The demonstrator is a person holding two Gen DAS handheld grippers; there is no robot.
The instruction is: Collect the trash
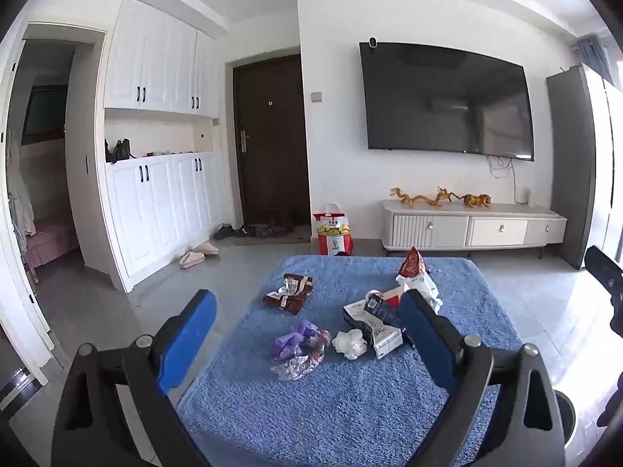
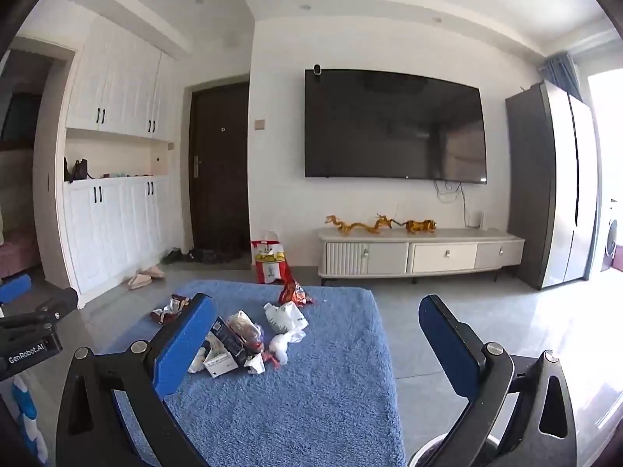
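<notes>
I hold both the left gripper [image 1: 307, 311] and right gripper [image 2: 317, 317] with jaws wide and empty above the blue desk [image 1: 350, 408], where the trash pile [image 1: 373, 319] lies mid-surface.

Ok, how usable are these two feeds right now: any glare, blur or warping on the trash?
Left wrist: strong fisheye bending of the TV and walls, dark vignette corners, daylight blowing out the right edge; trash on the blue rug is evenly lit and fairly sharp. Right wrist: same warping, overexposed doorway far right, glare on the floor; the trash pile is clear, partly hidden by a finger pad.
</notes>
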